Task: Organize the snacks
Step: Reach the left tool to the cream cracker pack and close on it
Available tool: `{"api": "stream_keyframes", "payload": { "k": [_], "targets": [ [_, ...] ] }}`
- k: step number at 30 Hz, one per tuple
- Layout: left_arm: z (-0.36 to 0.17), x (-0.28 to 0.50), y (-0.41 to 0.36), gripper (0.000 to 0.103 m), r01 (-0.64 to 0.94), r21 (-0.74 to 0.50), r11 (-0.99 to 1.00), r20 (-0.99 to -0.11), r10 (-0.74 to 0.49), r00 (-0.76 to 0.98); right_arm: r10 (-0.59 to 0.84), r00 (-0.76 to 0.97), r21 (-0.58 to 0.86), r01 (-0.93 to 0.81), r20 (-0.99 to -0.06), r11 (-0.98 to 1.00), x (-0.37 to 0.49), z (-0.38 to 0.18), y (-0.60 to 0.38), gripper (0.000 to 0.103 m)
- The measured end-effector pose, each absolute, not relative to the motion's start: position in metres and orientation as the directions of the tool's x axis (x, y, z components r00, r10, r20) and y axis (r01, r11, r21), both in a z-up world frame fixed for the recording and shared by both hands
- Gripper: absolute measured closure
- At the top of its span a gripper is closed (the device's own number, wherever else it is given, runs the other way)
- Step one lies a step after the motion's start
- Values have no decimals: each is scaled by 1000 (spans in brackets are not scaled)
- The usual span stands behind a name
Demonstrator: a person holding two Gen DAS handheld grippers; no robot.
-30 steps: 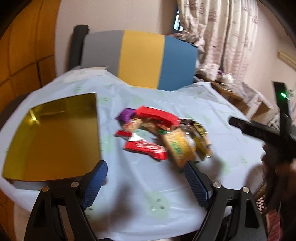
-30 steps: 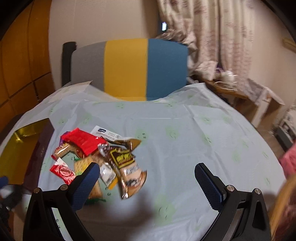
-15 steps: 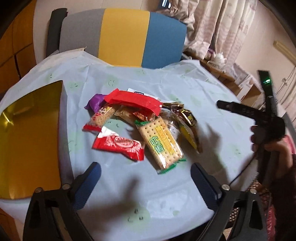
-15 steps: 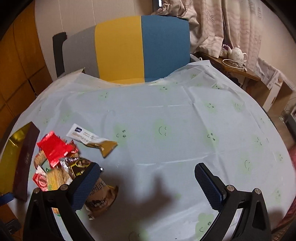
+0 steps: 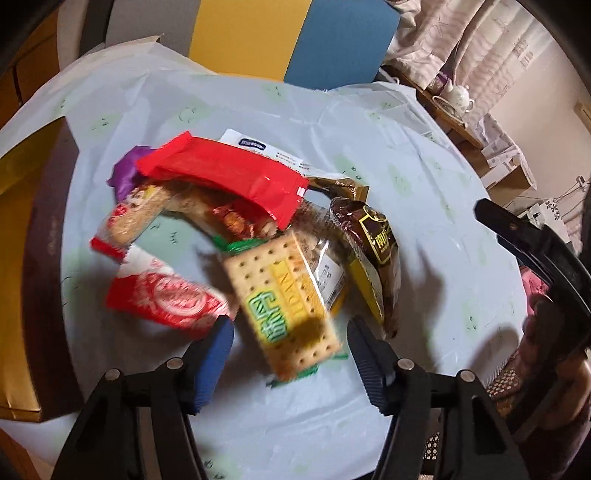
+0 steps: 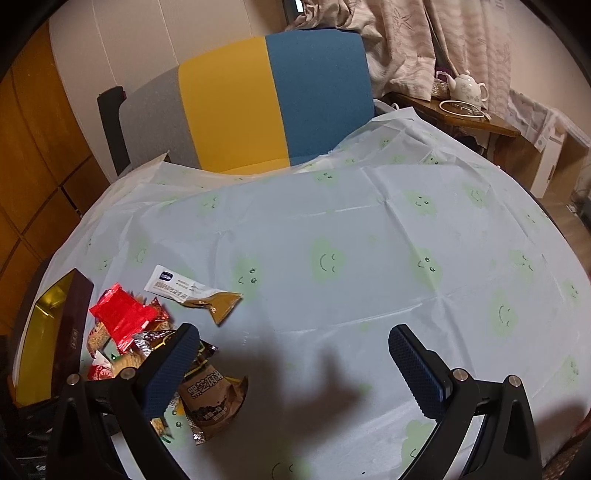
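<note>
Red packets [image 5: 225,177], two; cracker pack [image 5: 284,295], one, between closing left claw [image 5: 288,350]; right claw [image 6: 295,354] apart.

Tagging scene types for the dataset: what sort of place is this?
Most likely a room in a home, a dining or living area. A table under a smiley-print cloth, a padded chair pulled up to it, floral curtains and a teapot on a side shelf all point that way.

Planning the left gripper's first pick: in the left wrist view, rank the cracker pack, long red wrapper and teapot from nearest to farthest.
From the left gripper, jaws closing:
1. Cracker pack, its near end between the fingers.
2. Long red wrapper, atop the pile.
3. Teapot, off the table, upper right.
</note>
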State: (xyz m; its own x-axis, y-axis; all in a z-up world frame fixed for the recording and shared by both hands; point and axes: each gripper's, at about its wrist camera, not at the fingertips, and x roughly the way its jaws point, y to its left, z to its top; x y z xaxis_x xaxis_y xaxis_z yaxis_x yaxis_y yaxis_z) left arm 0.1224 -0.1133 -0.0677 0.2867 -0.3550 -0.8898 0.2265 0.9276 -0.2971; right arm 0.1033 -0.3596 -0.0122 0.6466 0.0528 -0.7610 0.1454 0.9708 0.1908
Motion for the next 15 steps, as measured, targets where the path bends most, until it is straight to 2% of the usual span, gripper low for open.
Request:
{"api": "stream_keyframes", "payload": {
  "k": [10, 15],
  "targets": [
    [-85, 139, -125, 39, 202, -262, 944, -908, -312, 280, 70, 651, 209, 138, -756, 968, 103, -10, -361, 0],
    [-86, 136, -125, 47, 257, -233, 938, -898, -309, 314, 66, 645, 190, 124, -761, 974, 103, -12, -357, 0]
  ]
}}
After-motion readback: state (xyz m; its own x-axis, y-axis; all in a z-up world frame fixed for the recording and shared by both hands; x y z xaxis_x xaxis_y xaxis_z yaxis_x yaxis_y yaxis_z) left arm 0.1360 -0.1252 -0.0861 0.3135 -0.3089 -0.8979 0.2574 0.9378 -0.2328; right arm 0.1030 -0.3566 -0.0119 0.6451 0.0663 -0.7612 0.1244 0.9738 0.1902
